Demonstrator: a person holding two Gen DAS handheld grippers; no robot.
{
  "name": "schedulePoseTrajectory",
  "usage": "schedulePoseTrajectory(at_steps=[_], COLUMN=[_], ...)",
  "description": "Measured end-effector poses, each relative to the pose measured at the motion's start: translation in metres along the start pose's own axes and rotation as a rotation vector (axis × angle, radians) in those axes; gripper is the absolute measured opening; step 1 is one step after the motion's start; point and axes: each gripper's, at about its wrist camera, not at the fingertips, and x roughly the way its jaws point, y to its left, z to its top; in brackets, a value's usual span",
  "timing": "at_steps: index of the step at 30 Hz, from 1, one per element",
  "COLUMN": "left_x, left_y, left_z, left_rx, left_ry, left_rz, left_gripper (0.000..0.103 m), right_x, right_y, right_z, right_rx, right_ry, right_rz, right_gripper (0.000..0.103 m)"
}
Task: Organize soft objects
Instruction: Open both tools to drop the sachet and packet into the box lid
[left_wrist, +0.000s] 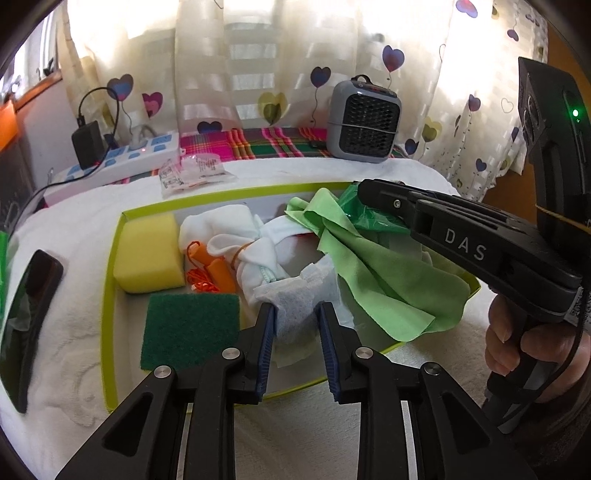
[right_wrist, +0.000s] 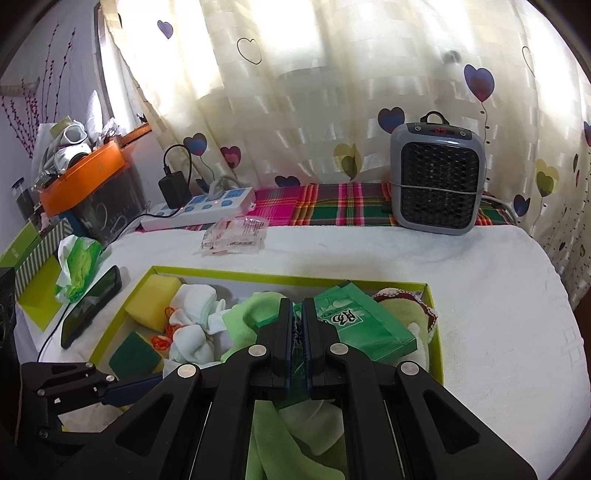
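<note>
A shallow box with a lime-green rim (left_wrist: 110, 295) stands on a white towel (left_wrist: 74, 354) that covers the tabletop, and the soft things lie inside this box. The left hand-held gripper (left_wrist: 297, 314) is over the near edge of the box with its two blue-padded fingers (left_wrist: 267, 332) spread; a white non-woven wipe (left_wrist: 295, 299) lies between them, but I cannot tell if the pads touch it. Left of this wipe in the box are a dark green scouring pad (left_wrist: 190, 330) at the near side and a yellow sponge (left_wrist: 149, 253) at the far side, with an orange cord (left_wrist: 205, 273) between them and a bundle of white socks (left_wrist: 236, 240).

The right hand-held gripper (right_wrist: 297, 336) is pressed together and pinches a green plastic packet (right_wrist: 354, 325) by its left edge, over the right half of the box. A light green cloth (left_wrist: 384, 280) hangs below it and spreads over the near right corner of the box.

Beyond the box, near the curtain (right_wrist: 295, 92), stand a grey fan heater (right_wrist: 437, 177) and a white power strip (right_wrist: 201, 208). Left of the box lies a black phone (right_wrist: 90, 312).
</note>
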Motion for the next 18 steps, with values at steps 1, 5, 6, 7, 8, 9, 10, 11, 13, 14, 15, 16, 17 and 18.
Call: schedulePoseTrajectory(at_steps=[1, 5, 6, 7, 8, 9, 10, 11, 13, 14, 15, 16, 17, 18], left_x=[0.000, -0.001, -0.001, -0.002, -0.002, -0.003, -0.004, -0.005, -0.006, -0.007, -0.008, -0.010, -0.011, -0.012], left_y=[0.000, -0.001, -0.001, -0.001, -0.001, -0.001, -0.001, -0.001, -0.001, -0.002, -0.002, -0.002, -0.003, -0.003], left_z=[-0.001, -0.001, -0.001, -0.001, -0.001, -0.001, -0.002, -0.002, -0.002, -0.003, -0.003, -0.004, -0.004, -0.005], left_rx=[-0.002, -0.009, -0.010, -0.010, -0.010, -0.010, -0.011, -0.012, -0.009, -0.006, -0.006, -0.007, -0.008, -0.010], left_ry=[0.000, -0.002, -0.003, -0.004, -0.004, -0.006, -0.007, -0.007, -0.008, -0.009, -0.011, -0.013, -0.014, -0.016], left_rz=[0.000, -0.005, -0.004, -0.001, 0.002, 0.004, 0.004, 0.005, 0.013, 0.021, 0.023, 0.023, 0.022, 0.023], left_gripper=[0.027, 0.033, 0.036, 0.041, 0.043, 0.043, 0.043, 0.043, 0.044, 0.044, 0.045, 0.045, 0.046, 0.046], right_x=[0.000, -0.003, -0.004, -0.005, -0.006, -0.007, -0.008, -0.009, -0.011, -0.012, -0.013, -0.014, -0.015, -0.018], right_y=[0.000, -0.001, -0.001, -0.001, -0.002, -0.002, -0.002, -0.002, -0.001, -0.001, -0.001, -0.001, -0.002, -0.001], right_z=[0.000, -0.001, -0.001, 0.000, 0.000, 0.000, 0.000, 0.000, 0.000, 0.000, 0.000, -0.001, -0.001, -0.001], right_rx=[0.003, 0.012, 0.016, 0.021, 0.025, 0.030, 0.031, 0.031, 0.029, 0.030, 0.033, 0.036, 0.039, 0.040], right_ry=[-0.001, -0.006, -0.009, -0.012, -0.014, -0.015, -0.017, -0.018, -0.021, -0.022, -0.022, -0.022, -0.025, -0.030], right_rz=[0.003, 0.008, 0.010, 0.014, 0.017, 0.021, 0.026, 0.025, 0.018, 0.016, 0.016, 0.019, 0.020, 0.018], right_gripper=[0.005, 0.005, 0.005, 0.005, 0.005, 0.006, 0.006, 0.007, 0.011, 0.013, 0.015, 0.021, 0.027, 0.030])
